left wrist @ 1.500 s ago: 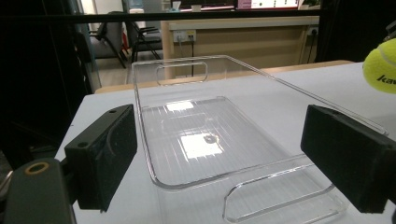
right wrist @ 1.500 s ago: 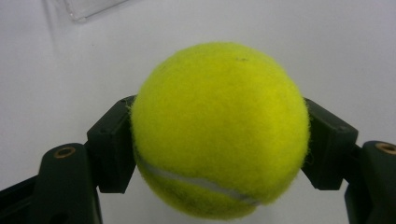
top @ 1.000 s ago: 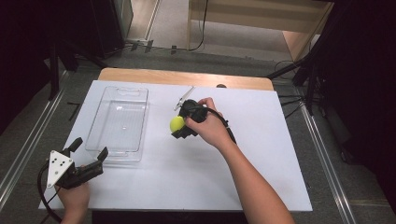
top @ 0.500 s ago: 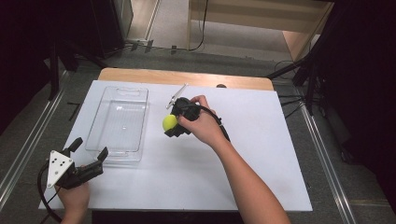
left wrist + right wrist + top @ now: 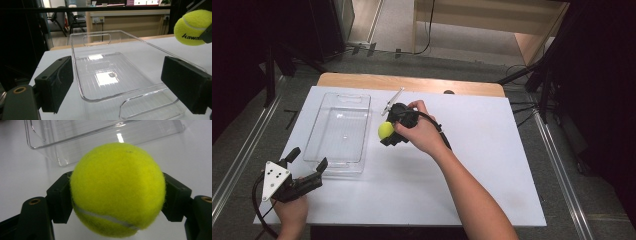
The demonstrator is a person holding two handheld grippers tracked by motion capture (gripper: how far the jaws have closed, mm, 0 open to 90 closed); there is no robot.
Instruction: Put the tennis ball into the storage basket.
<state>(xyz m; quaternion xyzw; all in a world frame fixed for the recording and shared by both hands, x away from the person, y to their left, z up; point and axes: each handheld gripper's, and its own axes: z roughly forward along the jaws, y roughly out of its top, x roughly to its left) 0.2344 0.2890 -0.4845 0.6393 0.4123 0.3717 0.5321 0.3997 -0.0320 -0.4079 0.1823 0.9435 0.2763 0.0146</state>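
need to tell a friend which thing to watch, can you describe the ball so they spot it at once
Start at the white table and find the clear plastic tray on its left half. Just right of the tray, the right gripper holds a tennis ball between its black jaws. It is the one bright yellow-green, fuzzy, round thing there.

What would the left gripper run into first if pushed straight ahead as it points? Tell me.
Likely the near rim of the clear plastic tray: it lies directly ahead of the open jaws of the left gripper. Depth is uncertain, but nothing appears between them.

tennis ball (image 5: 193,27) cut off at right edge
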